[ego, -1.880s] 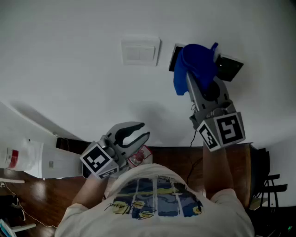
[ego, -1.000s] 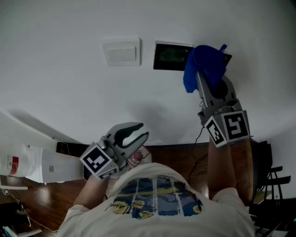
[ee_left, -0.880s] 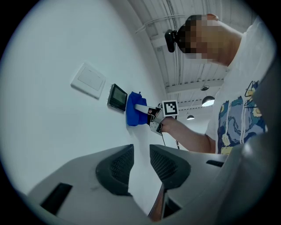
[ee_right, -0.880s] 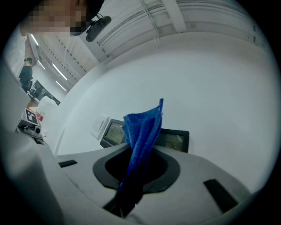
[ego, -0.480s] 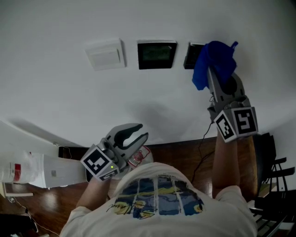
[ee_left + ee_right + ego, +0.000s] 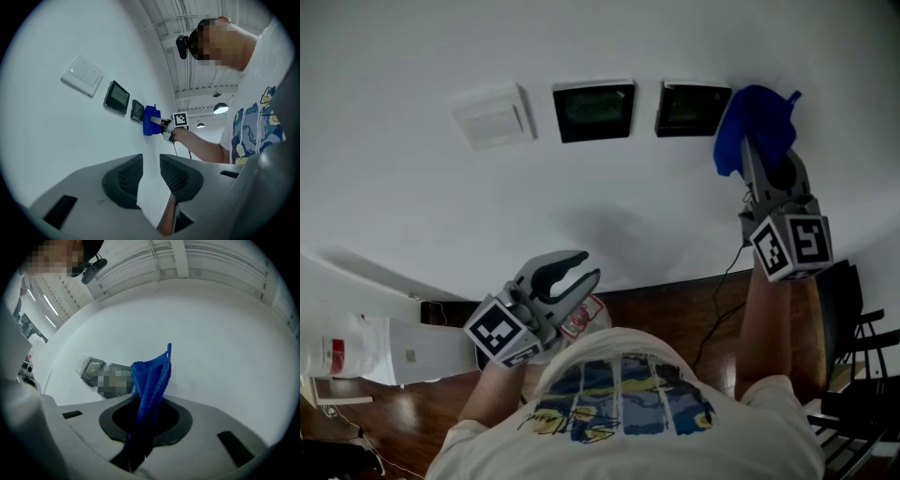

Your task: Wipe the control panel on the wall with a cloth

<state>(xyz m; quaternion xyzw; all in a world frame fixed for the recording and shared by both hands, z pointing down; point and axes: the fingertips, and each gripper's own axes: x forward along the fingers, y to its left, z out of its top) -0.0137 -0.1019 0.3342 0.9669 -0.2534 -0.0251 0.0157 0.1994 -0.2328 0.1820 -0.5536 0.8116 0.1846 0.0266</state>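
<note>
Right gripper [image 6: 757,155] is up at the wall, jaws clenched hard on the cloth [image 6: 757,122]. In the right gripper view the blue fold runs straight up out of the jaws, pinched tight. Good grip, nothing slipping that I can see.

Where's the cloth? It's bunched just off the right edge of the right panel [image 6: 689,108], maybe lapping that edge. It's at the wall, but I can't tell whether it's pressing or only close.

To the left sits the left panel [image 6: 595,111], and beyond that the switch [image 6: 492,117]. Both panel faces are bare and dark, with nothing over them.

Left gripper [image 6: 589,264] hangs low by my shirt [image 6: 619,398], well away from the wall. Its jaws are released, with only a narrow gap between the pads and nothing in it. It has no part in this right now.

How far along? Hard call. I'd say I'm in the wiping itself, cloth gripped and at the wall, but it's beside the panels, not on them. The screens show no streaks or marks, so I can't say what's been wiped. What looks left is bringing the cloth back left across the right panel's face, then on over the left panel.
</note>
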